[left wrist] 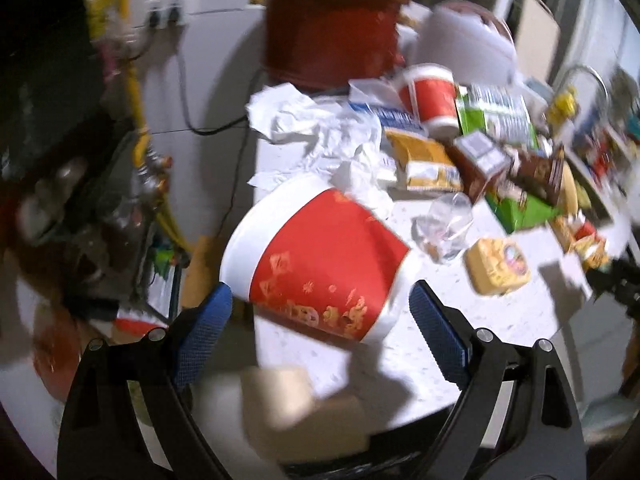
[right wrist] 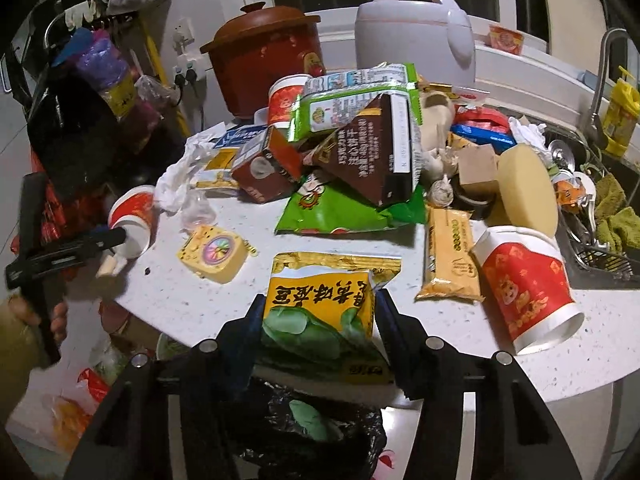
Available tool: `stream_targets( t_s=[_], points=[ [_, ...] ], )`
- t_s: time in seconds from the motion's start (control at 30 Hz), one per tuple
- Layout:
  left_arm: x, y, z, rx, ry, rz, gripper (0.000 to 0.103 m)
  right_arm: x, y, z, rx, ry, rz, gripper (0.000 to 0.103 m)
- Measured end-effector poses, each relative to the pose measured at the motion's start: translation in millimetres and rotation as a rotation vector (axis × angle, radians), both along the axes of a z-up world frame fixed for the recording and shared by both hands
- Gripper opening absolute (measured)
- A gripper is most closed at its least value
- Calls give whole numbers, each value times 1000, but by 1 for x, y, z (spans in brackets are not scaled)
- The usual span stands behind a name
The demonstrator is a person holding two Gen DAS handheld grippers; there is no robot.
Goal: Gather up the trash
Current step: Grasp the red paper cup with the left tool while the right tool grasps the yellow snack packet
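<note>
Two grips: both loaded.
Right gripper point(right wrist: 320, 320): fingers pinching the yellow snack bag point(right wrist: 320, 312), hanging over the black bin bag point(right wrist: 304, 428) below.
Left gripper point(left wrist: 320, 320): fingers spanning the red cup point(left wrist: 320, 264), contact blurred.

Brown clay pot point(right wrist: 262, 58) beside white rice cooker point(right wrist: 414, 30).

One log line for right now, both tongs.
left tongs: gripping red paper cup | right tongs: gripping yellow-green snack bag | black bin bag below
</note>
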State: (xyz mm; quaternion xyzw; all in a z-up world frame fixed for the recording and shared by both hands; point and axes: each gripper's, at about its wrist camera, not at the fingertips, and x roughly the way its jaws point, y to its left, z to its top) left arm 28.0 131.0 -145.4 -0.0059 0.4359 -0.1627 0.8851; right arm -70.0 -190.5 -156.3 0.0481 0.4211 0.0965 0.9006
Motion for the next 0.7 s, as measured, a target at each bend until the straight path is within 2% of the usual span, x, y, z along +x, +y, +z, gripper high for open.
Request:
stream_targets(
  t_s=[0.07, 0.17, 0.23, 0.27, 0.33, 0.37, 0.4, 0.7],
  points=[
    [12, 6, -4, -15, 26, -11, 88, -2, 4, 1, 1, -2, 9, 54],
    [20, 12, -3, -51, 20, -28, 85, -4, 9, 3, 2, -8, 20, 54],
    [22, 12, -3, -92, 22, -49, 65, -4, 11, 4, 4, -7, 25, 54],
    [24, 12, -4, -122, 36, -60, 48, -4, 13, 4, 6, -6, 27, 54],
    [25, 10, -7, -148, 50, -66, 31, -4, 15, 5, 8, -7, 34, 54],
    [25, 8, -9, -157, 62, -73, 18, -4, 17, 5, 8, -8, 37, 54],
    [24, 7, -10, -158, 66, -71, 12, -4, 18, 6, 8, -9, 41, 54],
    [14, 7, 1, -258, 28, -59, 6, -2, 24, 11, 17, -15, 65, 54]
  ],
)
